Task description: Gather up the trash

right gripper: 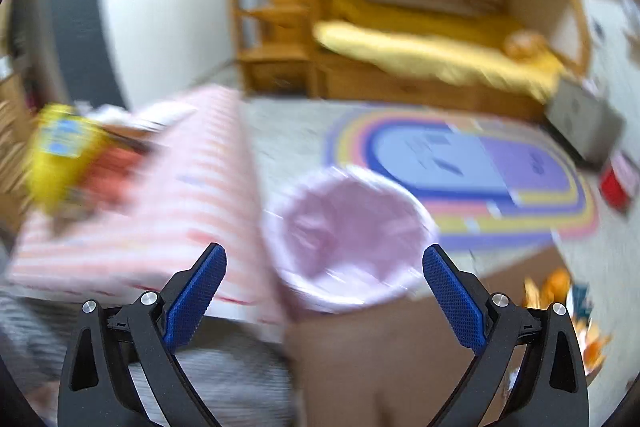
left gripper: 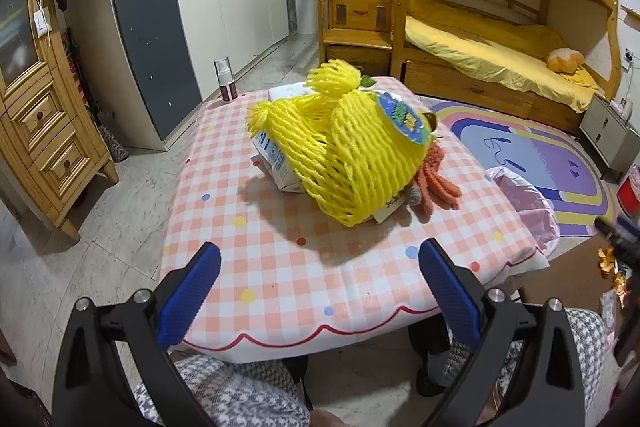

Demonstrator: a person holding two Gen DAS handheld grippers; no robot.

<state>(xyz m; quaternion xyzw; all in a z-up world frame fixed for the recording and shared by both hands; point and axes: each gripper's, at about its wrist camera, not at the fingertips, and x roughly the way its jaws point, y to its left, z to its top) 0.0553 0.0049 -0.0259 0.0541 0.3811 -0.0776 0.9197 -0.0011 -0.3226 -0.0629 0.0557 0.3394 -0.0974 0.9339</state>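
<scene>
A pile of trash lies mid-table in the left wrist view: two yellow foam fruit nets [left gripper: 348, 151], a crumpled carton [left gripper: 276, 163] under them, and an orange foam net [left gripper: 436, 187] at the right. My left gripper [left gripper: 320, 259] is open over the near part of the checked tablecloth [left gripper: 248, 251], short of the pile. The right wrist view is motion-blurred; my right gripper [right gripper: 324, 259] is open and empty above a bin lined with a pink bag [right gripper: 348, 231]. The pile shows there as a yellow blur [right gripper: 60, 155] at the far left.
A spray bottle [left gripper: 225, 79] stands at the table's far corner. The pink-lined bin [left gripper: 524, 203] sits on the floor right of the table, beside a rainbow rug [left gripper: 532, 151]. A wooden bunk bed [left gripper: 480, 39], wardrobes [left gripper: 192, 7] and a wooden dresser [left gripper: 44, 131] surround the area. Peel scraps [right gripper: 560, 291] lie on a brown surface.
</scene>
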